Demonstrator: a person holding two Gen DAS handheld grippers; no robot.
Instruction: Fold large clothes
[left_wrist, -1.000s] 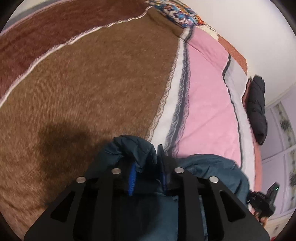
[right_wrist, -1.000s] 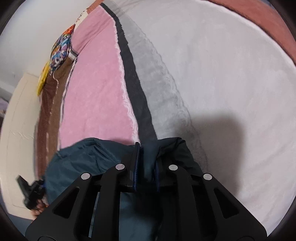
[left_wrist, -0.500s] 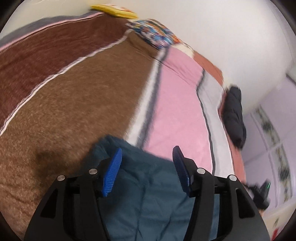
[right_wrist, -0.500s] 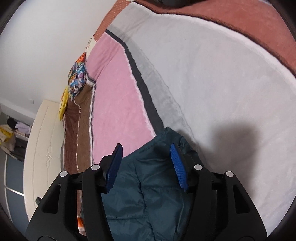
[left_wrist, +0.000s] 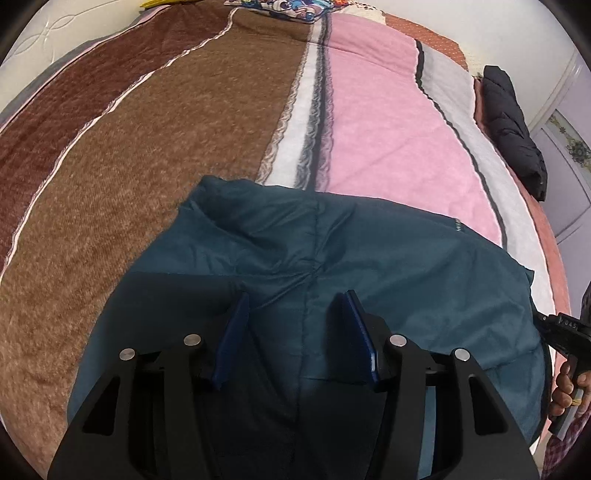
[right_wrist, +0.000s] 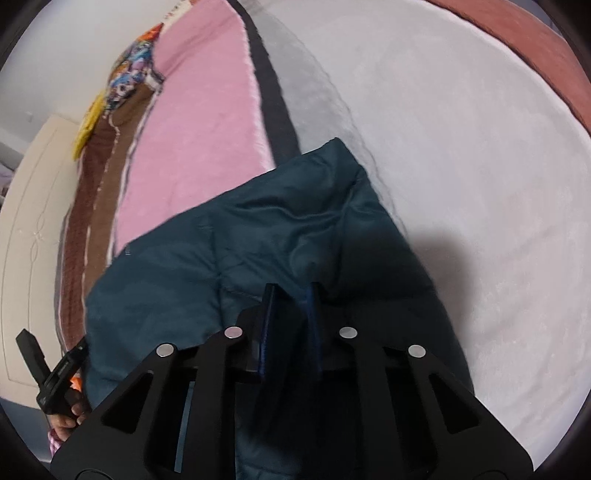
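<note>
Teal puffy jacket (left_wrist: 332, 266) looks soft, light and slippery; grab a thick edge. Left gripper (left_wrist: 295, 332) gapes wide; right gripper (right_wrist: 291, 325) is nearly closed, holding nothing.

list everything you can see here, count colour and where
jacket: 1, teal, spread on the near part of the bed
blanket: 1, striped brown, maroon, white, pink and grey, covering the bed
black garment: 1, black, at the far right edge of the bed
pillow: 1, multicoloured print, at the head of the bed
yellow item: 1, yellow, by the pillow
left gripper: 1, black with blue pads, open over the jacket
right gripper: 1, black with blue pads, nearly closed; whether it pinches the jacket is unclear
</note>
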